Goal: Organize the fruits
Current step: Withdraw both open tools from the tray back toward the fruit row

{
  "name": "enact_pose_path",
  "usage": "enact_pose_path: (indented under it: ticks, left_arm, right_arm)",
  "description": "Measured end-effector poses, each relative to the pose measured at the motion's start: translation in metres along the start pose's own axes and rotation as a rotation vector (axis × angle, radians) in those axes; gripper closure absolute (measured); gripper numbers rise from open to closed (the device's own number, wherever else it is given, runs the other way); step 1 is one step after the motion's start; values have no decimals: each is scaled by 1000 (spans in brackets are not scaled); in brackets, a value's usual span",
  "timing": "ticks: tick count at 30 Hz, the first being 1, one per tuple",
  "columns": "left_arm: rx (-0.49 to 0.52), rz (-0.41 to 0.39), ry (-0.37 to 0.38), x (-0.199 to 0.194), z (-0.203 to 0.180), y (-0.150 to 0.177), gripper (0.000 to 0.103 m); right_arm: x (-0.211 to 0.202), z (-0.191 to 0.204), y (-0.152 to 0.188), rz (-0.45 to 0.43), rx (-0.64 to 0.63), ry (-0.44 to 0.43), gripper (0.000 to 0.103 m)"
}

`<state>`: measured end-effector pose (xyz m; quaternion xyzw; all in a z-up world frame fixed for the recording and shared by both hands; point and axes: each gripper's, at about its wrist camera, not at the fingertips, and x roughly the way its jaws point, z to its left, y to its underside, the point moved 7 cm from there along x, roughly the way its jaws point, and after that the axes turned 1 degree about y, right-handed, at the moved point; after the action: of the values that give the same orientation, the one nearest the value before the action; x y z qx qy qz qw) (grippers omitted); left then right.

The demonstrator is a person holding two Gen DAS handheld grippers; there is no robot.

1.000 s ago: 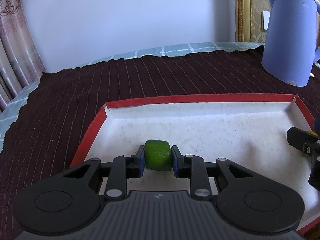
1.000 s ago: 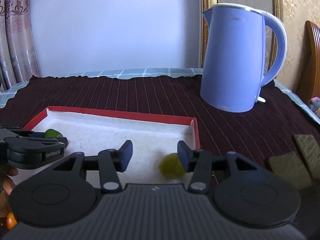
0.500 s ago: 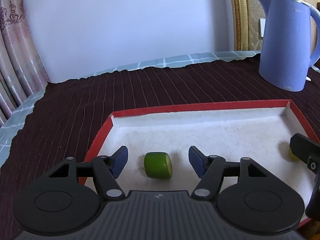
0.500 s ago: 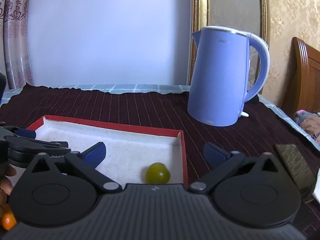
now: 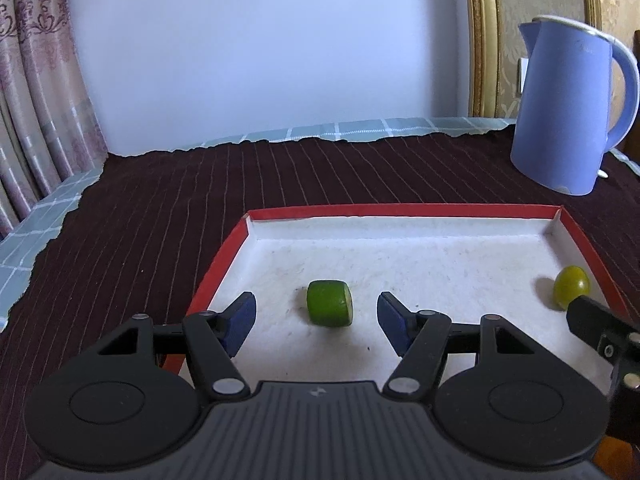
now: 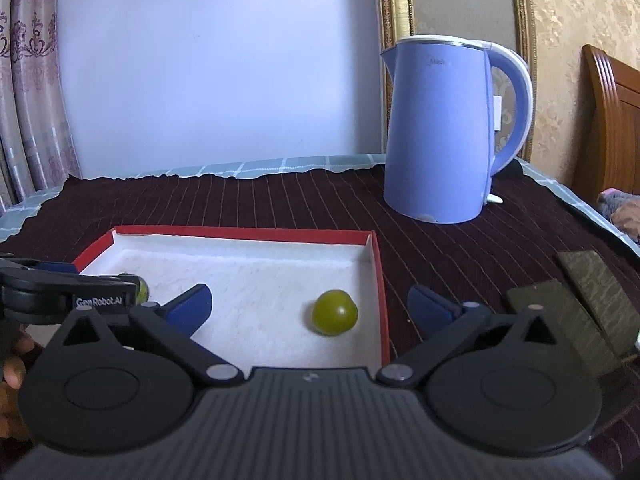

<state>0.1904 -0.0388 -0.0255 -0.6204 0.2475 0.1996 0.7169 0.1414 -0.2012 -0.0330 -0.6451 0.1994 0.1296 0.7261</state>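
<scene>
Two low, close wrist views facing the back wall, both sharing the red-rimmed tray (image 5: 404, 209) (image 6: 240, 233), kettle (image 5: 568, 108) (image 6: 444, 128)

Glossy plastic kettle (image 6: 440, 132), ribbed dark cloth (image 5: 160, 216), grainy matt white tray (image 5: 400, 256) floor

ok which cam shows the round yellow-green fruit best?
Right wrist view: the round yellow-green fruit sits whole and unobstructed between the open fingers of the right gripper, near the right wall of the red-rimmed tray. The left wrist view shows it small at the frame's right edge, partly cut off by the right gripper's finger.
</scene>
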Motion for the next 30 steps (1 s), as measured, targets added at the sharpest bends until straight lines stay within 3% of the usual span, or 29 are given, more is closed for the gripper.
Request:
enact_pose_path:
  ticks: [30]
  left_arm:
    - [-28, -30, -11, -38, 15, 36, 36]
  right_arm:
    - [-39, 2, 26, -38, -26, 33, 0]
